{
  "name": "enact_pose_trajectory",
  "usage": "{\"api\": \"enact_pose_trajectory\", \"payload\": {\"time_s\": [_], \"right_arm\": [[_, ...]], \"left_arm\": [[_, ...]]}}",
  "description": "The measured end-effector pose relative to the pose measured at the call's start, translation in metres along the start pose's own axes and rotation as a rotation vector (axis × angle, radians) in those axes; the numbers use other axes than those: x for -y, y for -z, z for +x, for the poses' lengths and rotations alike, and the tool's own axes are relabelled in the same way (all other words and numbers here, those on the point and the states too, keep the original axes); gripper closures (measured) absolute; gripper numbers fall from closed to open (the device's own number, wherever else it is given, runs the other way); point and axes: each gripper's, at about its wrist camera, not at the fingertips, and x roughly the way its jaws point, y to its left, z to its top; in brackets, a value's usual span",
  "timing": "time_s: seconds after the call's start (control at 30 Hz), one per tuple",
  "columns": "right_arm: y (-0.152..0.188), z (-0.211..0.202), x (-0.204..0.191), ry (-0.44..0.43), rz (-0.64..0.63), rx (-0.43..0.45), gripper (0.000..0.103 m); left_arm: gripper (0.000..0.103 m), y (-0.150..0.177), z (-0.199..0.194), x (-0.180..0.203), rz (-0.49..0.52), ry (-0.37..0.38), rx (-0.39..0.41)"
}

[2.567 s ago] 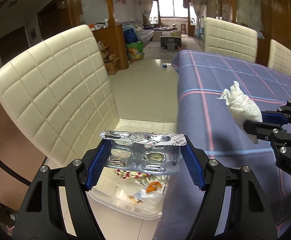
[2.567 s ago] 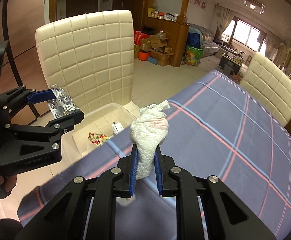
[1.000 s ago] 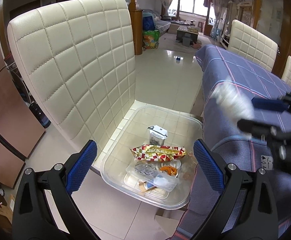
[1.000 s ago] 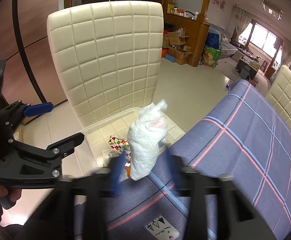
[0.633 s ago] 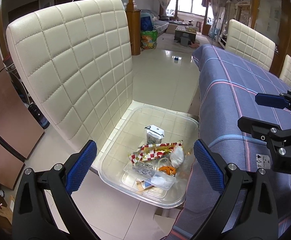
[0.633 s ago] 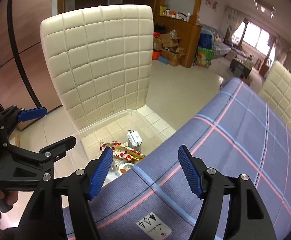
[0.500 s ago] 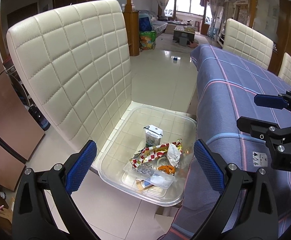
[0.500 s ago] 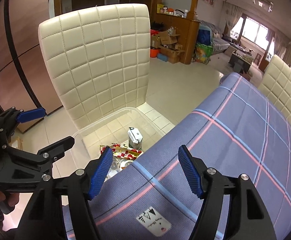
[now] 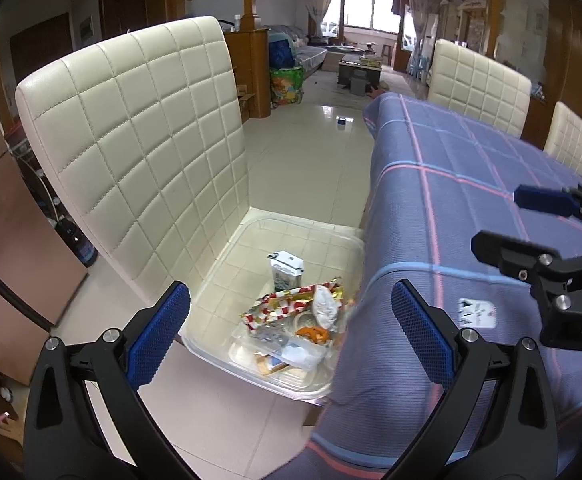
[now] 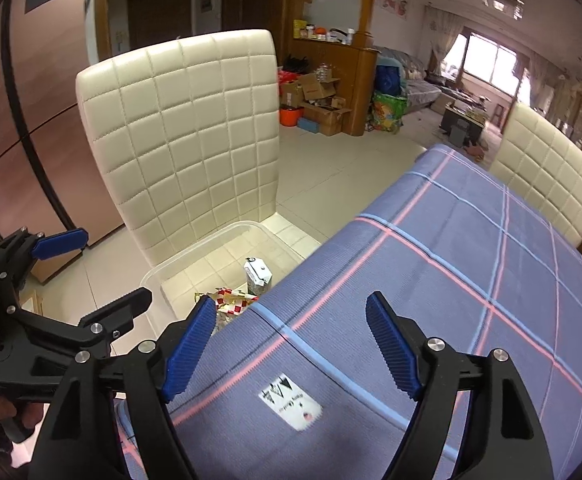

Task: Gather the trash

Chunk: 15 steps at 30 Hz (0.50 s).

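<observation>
A clear plastic bin [image 9: 251, 236] sits on the cream chair seat and holds trash: a small carton [image 9: 286, 270], a red-checkered wrapper [image 9: 281, 308], a crumpled white tissue [image 9: 325, 306], a blister pack and scraps. The bin [image 10: 211, 246] also shows in the right wrist view. My left gripper [image 9: 291, 336] is open and empty above the bin's near edge. My right gripper [image 10: 291, 348] is open and empty over the table corner; it shows at the right of the left wrist view [image 9: 531, 220].
The table [image 10: 471, 272] with a blue plaid cloth and a white label [image 10: 291, 400] is on the right. The cream quilted chair back [image 9: 139, 140] rises behind the bin. More cream chairs [image 9: 479, 80] stand at the far side. Tiled floor lies between.
The blister pack left my left gripper and the white tissue left my right gripper; both now lie in the bin. Both grippers opened. The views have shifted slightly since.
</observation>
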Motion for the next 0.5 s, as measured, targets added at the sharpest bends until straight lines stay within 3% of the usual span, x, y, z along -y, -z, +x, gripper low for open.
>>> {"api": "enact_pose_trajectory", "payload": {"time_s": [0.27,0.5], "right_arm": [[0.008,-0.021,0.026,0.132,0.094,-0.006,0.023],[0.021,-0.067,0.047,0.268,0.182,0.013,0.023]], "left_arm": [[0.004,-0.011,-0.024,0.017,-0.041,0.024,0.045],[0.004,-0.017,-0.046,0.043,-0.029,0.112,0.076]]}}
